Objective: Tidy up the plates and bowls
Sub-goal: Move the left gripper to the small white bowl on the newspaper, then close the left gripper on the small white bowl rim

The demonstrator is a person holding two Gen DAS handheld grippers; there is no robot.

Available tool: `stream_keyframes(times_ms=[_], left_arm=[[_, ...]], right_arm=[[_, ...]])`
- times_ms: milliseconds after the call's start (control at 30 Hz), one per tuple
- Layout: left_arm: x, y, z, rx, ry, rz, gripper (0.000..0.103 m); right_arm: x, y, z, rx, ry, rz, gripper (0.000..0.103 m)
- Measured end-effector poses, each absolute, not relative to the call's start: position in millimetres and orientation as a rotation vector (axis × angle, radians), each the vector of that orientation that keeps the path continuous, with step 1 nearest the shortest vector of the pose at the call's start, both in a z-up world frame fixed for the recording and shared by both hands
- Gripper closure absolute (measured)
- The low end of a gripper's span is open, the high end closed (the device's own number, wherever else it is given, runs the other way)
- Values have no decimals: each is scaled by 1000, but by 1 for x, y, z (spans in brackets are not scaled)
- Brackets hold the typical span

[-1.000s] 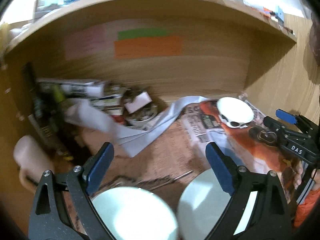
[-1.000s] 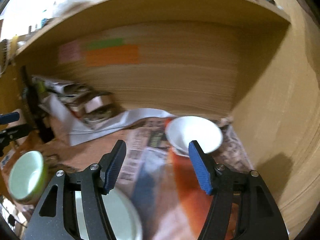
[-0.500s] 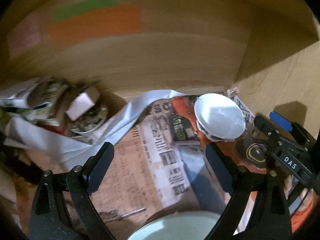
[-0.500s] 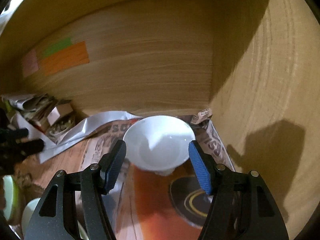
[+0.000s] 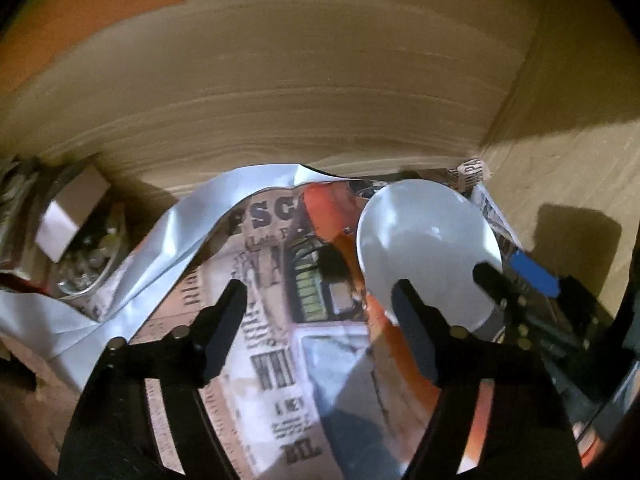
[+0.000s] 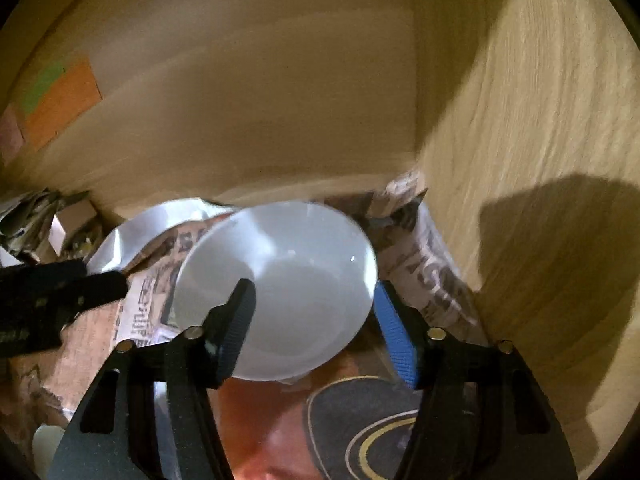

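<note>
A white bowl (image 6: 288,280) stands on newspaper in the back right corner of a wooden cabinet; it also shows in the left wrist view (image 5: 428,248). My right gripper (image 6: 316,312) is open, with its left finger over the bowl's inside and its right finger outside the rim. It also shows in the left wrist view (image 5: 516,276) at the bowl's right edge. My left gripper (image 5: 320,308) is open and empty above the newspaper, just left of the bowl. It shows at the left of the right wrist view (image 6: 60,292).
The cabinet's back wall (image 5: 320,100) and right wall (image 6: 540,160) close the corner. A crumpled grey sheet (image 5: 160,248) and a small box (image 5: 68,216) with a glass dish lie at the left. A pale cup (image 6: 48,448) sits low left.
Both grippers moved forward into the cabinet toward the white bowl. The right gripper's fingers now straddle the bowl's rim. The plates and green bowl in front have dropped out of view.
</note>
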State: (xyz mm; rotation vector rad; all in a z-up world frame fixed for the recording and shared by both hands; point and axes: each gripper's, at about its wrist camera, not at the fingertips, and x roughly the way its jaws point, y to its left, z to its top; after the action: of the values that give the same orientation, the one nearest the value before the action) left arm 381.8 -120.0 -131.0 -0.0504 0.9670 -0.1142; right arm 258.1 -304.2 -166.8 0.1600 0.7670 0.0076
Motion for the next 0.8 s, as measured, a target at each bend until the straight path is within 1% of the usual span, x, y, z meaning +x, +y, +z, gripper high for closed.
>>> stream_keyframes(times_ms=[67,100,167,267,433,533,600,633,700,767,800], left_arm=[[392,-124,-138,-63,993,-118,42],[397,-127,-141,-69,1006,-125,44],[407,-131,-148,-77,1035,-132,56],[419,-135,-157,-87,1077,-143,66],[428,-139,-161,-70,1080,-136,69],[433,-143,-163,-53,1088,-142,74],[437,-143,-166,-59,1100,-149,75],[440,-144,-168,-61,1112,-157,78],[443,-148,-170,-57,1125,-166,82],[445,-152,-172,-47,1126,-174,89],[445,-154,-172,-38,1123,-177,90]], right_arm=[[261,-303,-171,152,778,2,51],[262,-303,-172,146,780,-2,51],[265,-304,-175,145,786,-10,57],[266,-310,-176,157,787,-32,59],[269,-322,-182,223,809,-36,63],[276,-319,-190,220,832,-39,65],[279,-315,-193,206,845,-37,70],[280,-314,-195,199,850,-36,75],[281,-311,-197,170,852,-45,80],[280,-309,-198,155,844,-54,80],[280,-311,-199,159,841,-52,80]])
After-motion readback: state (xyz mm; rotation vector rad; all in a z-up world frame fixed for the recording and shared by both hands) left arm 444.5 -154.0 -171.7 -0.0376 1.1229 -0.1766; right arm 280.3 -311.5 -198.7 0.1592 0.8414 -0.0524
